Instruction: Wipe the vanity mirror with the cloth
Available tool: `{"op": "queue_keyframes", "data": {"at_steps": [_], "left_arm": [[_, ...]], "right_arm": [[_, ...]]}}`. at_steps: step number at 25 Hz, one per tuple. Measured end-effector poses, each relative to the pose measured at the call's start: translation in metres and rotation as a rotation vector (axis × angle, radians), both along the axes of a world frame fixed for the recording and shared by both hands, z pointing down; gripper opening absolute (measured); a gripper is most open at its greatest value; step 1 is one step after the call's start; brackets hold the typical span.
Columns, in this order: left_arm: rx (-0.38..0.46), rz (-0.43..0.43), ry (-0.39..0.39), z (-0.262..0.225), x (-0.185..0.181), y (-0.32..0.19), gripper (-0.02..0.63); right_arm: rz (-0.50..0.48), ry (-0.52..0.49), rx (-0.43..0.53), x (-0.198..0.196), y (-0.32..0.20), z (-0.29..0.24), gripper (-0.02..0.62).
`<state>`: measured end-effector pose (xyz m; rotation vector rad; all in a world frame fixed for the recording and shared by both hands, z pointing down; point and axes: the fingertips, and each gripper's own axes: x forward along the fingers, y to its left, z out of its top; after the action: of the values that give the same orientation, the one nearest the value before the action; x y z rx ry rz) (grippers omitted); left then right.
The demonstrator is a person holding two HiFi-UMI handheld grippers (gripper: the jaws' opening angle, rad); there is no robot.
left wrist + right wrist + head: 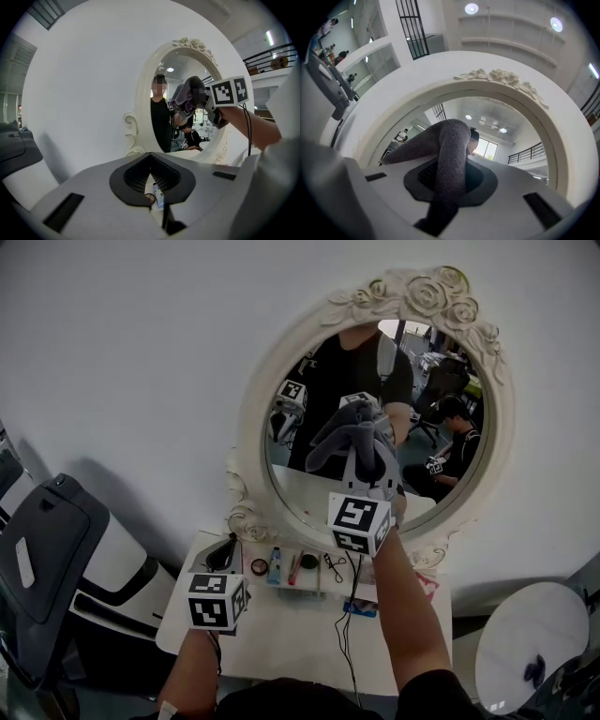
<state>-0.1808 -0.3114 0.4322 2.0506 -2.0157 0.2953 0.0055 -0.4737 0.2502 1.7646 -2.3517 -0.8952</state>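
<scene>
A large oval vanity mirror with a cream frame carved with roses (291, 486) stands against a white wall at the back of a small white table (281, 629). The right gripper (366, 479) is raised in front of the centre of the glass. Its jaws are clamped on a grey fleecy cloth (342, 437), which bunches up and drapes over the jaw tips, hiding them. The cloth merges with its own reflection, so whether it actually touches the glass cannot be told. In the right gripper view the cloth runs as a thick grey band straight down between the dark pads. The left gripper (154, 187) is held low at the left, above the table's front edge and well apart from the mirror. Its jaws are drawn almost together, with only a thin slit between them and nothing held. Through that slit, part of a blue tube and a small ring show on the table. A row of small toiletries (286, 566) lies just below the mirror, too small to identify fully. A thin black cable (347, 620) trails towards the table's front edge. The mirror reflects a person in a black top with the head cut off, and a seated person at the right. A round white stool (525, 643) is cropped at the lower right.
</scene>
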Motion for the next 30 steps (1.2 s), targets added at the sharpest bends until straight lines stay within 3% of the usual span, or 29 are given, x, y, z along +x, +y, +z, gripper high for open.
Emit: {"op": "queue_keyframes", "data": {"at_steps": [10,18,22,27,30], "left_arm": [[-0.011,0.148,-0.034,-0.001,0.069,-0.035,0.003],[-0.012,0.199,-0.047,0.0,0.097,-0.046,0.003],[-0.021,0.213,-0.047,0.003,0.107,-0.049,0.003],[-0.027,0.217,-0.048,0.006,0.113,-0.05,0.003],[-0.036,0.208,-0.05,0.009,0.111,-0.047,0.003]], "right_arm": [[0.157,-0.142,-0.095,0.135,-0.015,0.016,0.061],[0.285,-0.287,-0.236,0.225,-0.025,0.043,0.06],[0.337,-0.28,-0.286,0.247,-0.027,0.065,0.06],[0.418,-0.138,-0.258,0.245,-0.027,0.092,0.06],[0.418,-0.151,-0.285,0.242,-0.026,0.113,0.06]]}}
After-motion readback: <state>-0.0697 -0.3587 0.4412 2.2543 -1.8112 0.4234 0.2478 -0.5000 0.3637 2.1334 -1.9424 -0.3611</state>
